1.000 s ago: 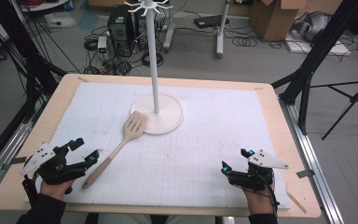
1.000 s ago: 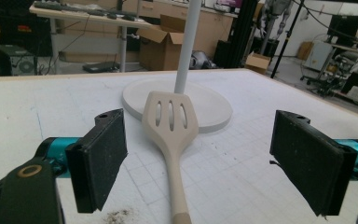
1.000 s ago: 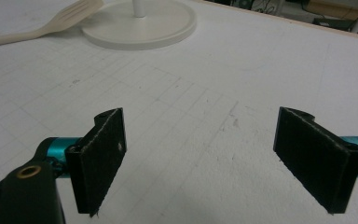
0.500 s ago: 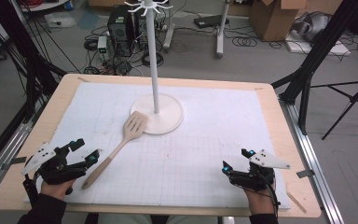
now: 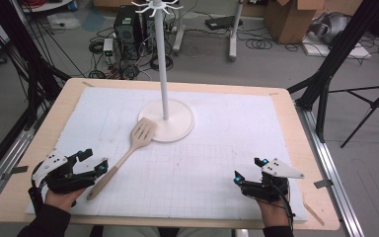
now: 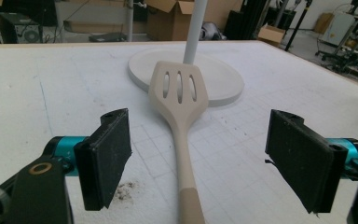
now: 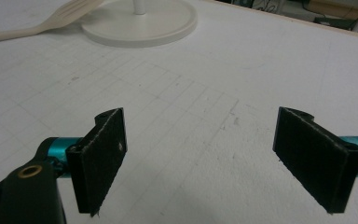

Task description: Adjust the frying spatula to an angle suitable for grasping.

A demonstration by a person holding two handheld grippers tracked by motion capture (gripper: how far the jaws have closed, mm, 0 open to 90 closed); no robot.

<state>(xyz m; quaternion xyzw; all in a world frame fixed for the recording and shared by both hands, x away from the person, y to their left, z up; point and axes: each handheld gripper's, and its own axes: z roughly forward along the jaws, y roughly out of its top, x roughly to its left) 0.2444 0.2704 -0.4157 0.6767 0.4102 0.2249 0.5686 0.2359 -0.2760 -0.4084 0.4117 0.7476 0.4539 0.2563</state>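
A pale wooden slotted spatula [image 5: 128, 153] lies on the white mat, its head resting against the round base of a white stand [image 5: 177, 123]. My left gripper [image 5: 94, 162] sits low at the near left. Its jaws are open on either side of the spatula [image 6: 182, 93] handle and have just been closing a little, though neither pad touches the handle. My right gripper [image 5: 249, 169] rests open at the near right, with nothing but bare mat between its pads [image 7: 100, 158]. The spatula's head [image 7: 51, 21] and the stand's base [image 7: 140, 25] lie far ahead of it.
The stand's thin pole [image 5: 163, 64] rises from the base at the middle of the mat, with hooks at its top. A wooden table edge [image 5: 306, 148] frames the mat. Tripods, cables and boxes stand on the floor beyond.
The left gripper's jaws have narrowed slightly around the spatula's handle. Both hands and the spatula have kept their places.
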